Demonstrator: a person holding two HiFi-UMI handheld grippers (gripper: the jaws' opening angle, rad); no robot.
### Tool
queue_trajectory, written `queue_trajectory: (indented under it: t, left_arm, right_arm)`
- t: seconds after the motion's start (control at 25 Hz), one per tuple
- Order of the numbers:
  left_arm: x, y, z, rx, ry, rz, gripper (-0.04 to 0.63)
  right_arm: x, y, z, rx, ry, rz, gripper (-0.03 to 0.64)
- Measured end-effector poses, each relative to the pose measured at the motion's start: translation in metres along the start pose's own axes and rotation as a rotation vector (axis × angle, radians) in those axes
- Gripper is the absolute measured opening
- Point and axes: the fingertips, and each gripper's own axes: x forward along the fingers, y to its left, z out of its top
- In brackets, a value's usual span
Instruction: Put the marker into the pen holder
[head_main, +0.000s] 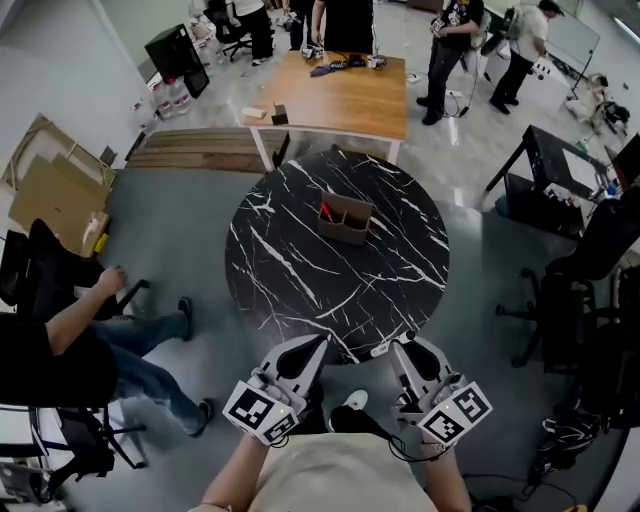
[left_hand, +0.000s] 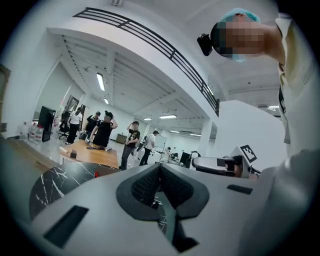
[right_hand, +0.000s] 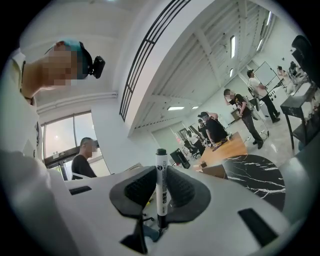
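A brown pen holder (head_main: 346, 220) stands near the middle of the round black marble table (head_main: 300, 270), with a red marker (head_main: 326, 211) in it. Both grippers hang off the table's near edge, close to my body. My right gripper (head_main: 403, 347) is shut on a white marker with a black cap (right_hand: 161, 186), which stands upright between the pads. In the right gripper view the pen holder (right_hand: 215, 171) and the table (right_hand: 257, 175) lie far ahead to the right. My left gripper (head_main: 316, 347) is shut with nothing in it (left_hand: 160, 172).
Beyond the marble table a wooden table (head_main: 340, 95) stands with several people around it. A seated person (head_main: 95, 335) is at the left beside cardboard (head_main: 50, 185). Office chairs (head_main: 590, 290) and a dark desk (head_main: 555, 175) are at the right.
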Motion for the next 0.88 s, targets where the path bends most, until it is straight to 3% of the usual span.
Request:
queue_trajectory:
  t: [0.16,0.64,0.88]
  left_arm:
    - [0.021,0.031,0.007,0.002,-0.010,-0.014,0.012]
    - [0.091,0.166,0.051,0.014,0.002,-0.187,0.012]
    - [0.118,0.214,0.053,0.007,0.013,-0.202,0.012]
  right_arm:
    - [0.028,-0.018,0.004,-0.015,0.011,-0.028,0.080]
    - [0.163,-0.056,0.035,-0.069,-0.057,-0.221,0.080]
    - [0.205,-0.079,0.044,-0.101,-0.055,-0.284,0.080]
